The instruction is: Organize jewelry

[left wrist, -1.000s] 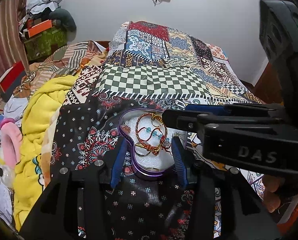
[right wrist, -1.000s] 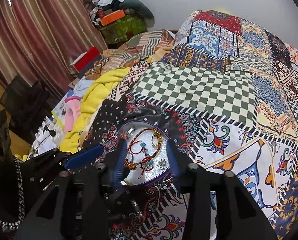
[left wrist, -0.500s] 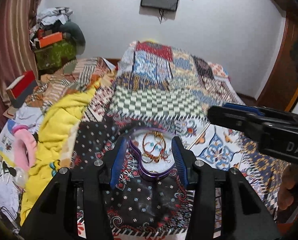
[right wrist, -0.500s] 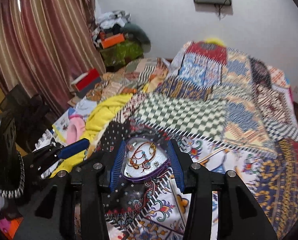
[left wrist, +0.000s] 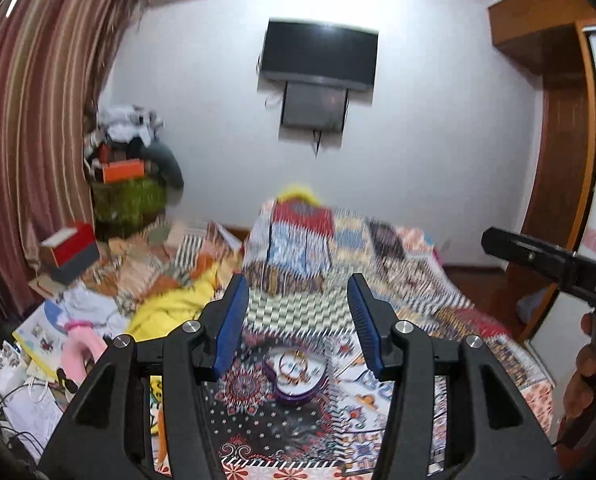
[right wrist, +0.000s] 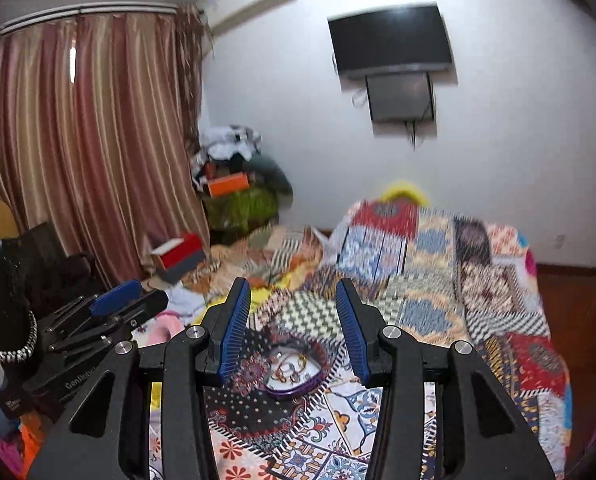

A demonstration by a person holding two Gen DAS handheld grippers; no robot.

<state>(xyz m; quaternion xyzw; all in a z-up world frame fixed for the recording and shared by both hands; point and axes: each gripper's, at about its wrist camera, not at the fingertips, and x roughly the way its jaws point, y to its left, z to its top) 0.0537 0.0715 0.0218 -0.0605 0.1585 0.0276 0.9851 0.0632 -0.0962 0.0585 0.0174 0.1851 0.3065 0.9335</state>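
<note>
Both hand-held grippers, left (left wrist: 298,322) and right (right wrist: 294,326), gape wide and empty above the purple heart-shaped tin (left wrist: 296,376) (its bangles (left wrist: 292,368) blurred) on the bed (left wrist: 377,264).

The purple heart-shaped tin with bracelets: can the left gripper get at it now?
Probably yes. The purple heart-shaped tin lies uncovered on the patchwork bedspread, nothing between it and the left gripper, whose jaws stand open, though raised well above.

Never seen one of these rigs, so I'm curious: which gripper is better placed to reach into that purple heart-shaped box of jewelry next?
Hard to call. Both the left gripper and right gripper are open, empty, raised well above the purple box and roughly centred over it. Neither has a clear edge.
</note>
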